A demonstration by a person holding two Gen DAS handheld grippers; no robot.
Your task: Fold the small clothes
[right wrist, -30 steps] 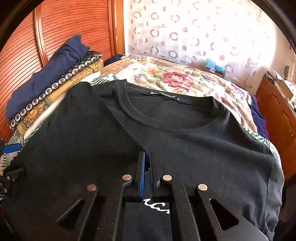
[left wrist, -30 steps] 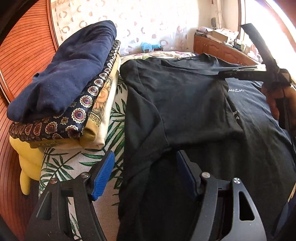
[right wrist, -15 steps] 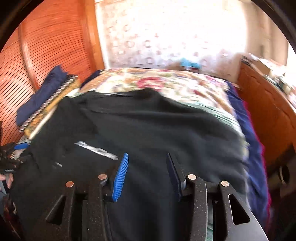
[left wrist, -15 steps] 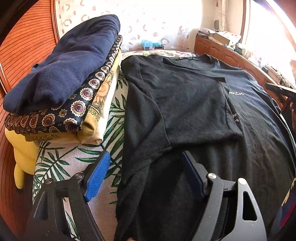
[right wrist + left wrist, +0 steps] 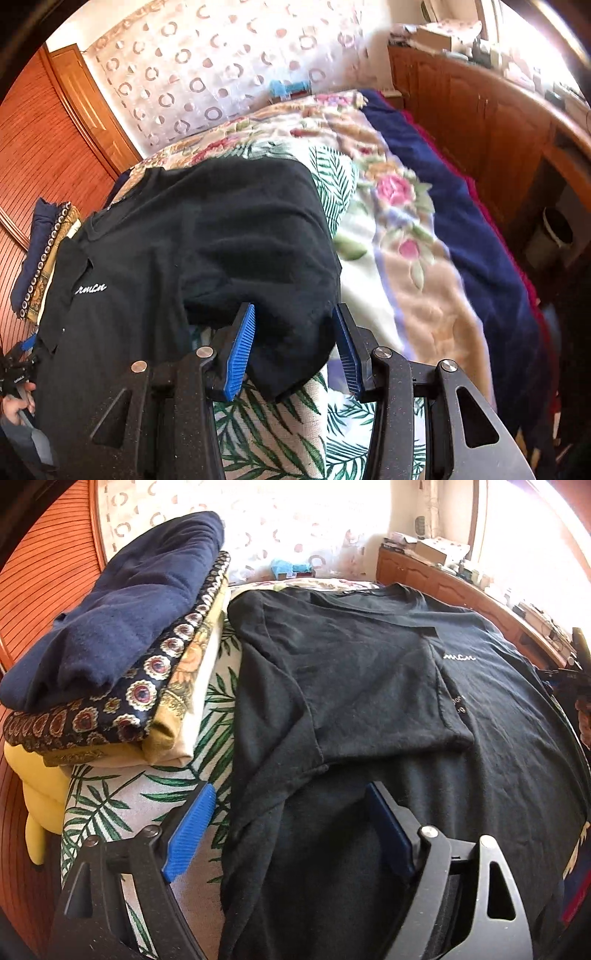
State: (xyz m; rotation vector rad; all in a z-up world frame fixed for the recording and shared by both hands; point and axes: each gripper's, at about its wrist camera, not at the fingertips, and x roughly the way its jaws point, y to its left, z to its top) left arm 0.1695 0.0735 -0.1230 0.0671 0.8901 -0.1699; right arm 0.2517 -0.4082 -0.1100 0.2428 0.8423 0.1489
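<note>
A black T-shirt (image 5: pixel 369 683) with small white lettering lies spread on the bed, its left side and sleeve folded in over the chest. My left gripper (image 5: pixel 289 790) hovers over the shirt's left edge. Its jaws are opening, with the cloth lying between the blue pads, untouched. In the right wrist view the same T-shirt (image 5: pixel 184 240) ends in its right sleeve (image 5: pixel 291 332). That sleeve sits between the pads of my right gripper (image 5: pixel 294 308), whose jaws stand half apart and do not pinch it.
A stack of folded clothes (image 5: pixel 110 646) topped by a navy garment sits left of the shirt, on a yellow cushion (image 5: pixel 37 801). The palm-leaf bed cover (image 5: pixel 110 805) and a flowered blanket (image 5: pixel 399 229) lie beneath. A wooden dresser (image 5: pixel 480 129) and a bin (image 5: pixel 550 236) stand on the right.
The right gripper was shut over the shirt's middle; it has let go, opened and swung right to the right sleeve. The left gripper's jaws widened while it stayed in place.
</note>
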